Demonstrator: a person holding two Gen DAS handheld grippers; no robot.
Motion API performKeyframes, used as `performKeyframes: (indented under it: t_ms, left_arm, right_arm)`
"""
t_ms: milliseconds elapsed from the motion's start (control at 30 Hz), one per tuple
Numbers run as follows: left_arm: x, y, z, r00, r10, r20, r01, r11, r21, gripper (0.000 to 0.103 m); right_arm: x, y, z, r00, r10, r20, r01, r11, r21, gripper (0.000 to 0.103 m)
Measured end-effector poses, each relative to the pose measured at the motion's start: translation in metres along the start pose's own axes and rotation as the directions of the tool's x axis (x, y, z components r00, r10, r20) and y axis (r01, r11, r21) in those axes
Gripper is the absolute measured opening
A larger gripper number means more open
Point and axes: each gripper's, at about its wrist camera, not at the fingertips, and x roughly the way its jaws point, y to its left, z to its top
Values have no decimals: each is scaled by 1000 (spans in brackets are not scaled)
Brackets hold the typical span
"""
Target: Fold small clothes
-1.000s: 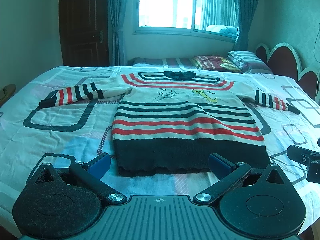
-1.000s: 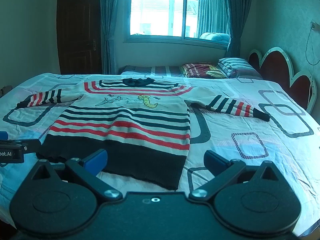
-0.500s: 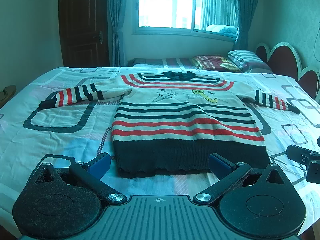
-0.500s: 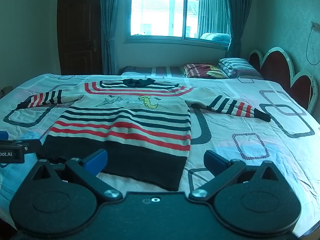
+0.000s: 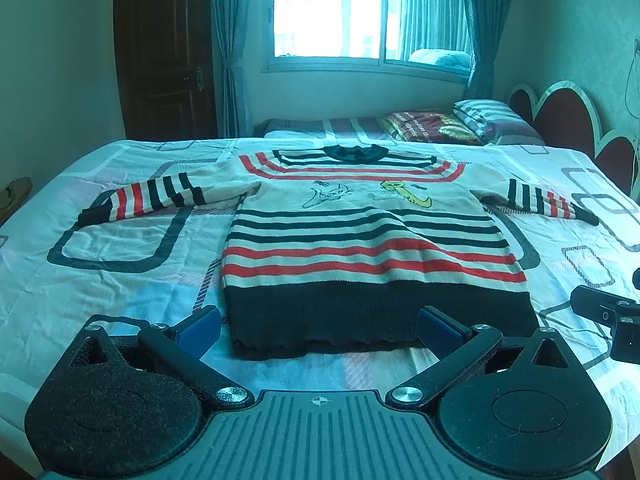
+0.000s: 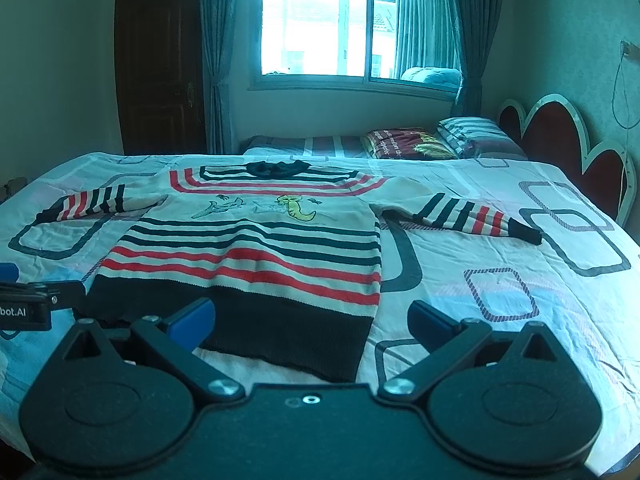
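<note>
**Striped sweater lies flat, both grippers released**

The striped sweater (image 5: 372, 248) lies spread on the bed (image 5: 100, 280), sleeves out. The left gripper (image 5: 318, 326) hovers at the sweater's dark hem, fingers apart. The right gripper (image 6: 310, 322) hovers over the hem's right corner, fingers likewise spread and empty.

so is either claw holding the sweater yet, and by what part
Nothing is held. The left claw and the right claw are both open, short of the dark hem of the striped sweater, which lies flat on the bed.
</note>
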Motion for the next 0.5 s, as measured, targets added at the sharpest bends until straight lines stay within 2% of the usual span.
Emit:
performKeyframes:
  t_ms: [500]
  left_arm:
    - [0,-1,1,1000,-2,-2,2,1000,3,103]
  right_arm:
    - [1,0,0,1000,1,-2,-1,1000,0,102]
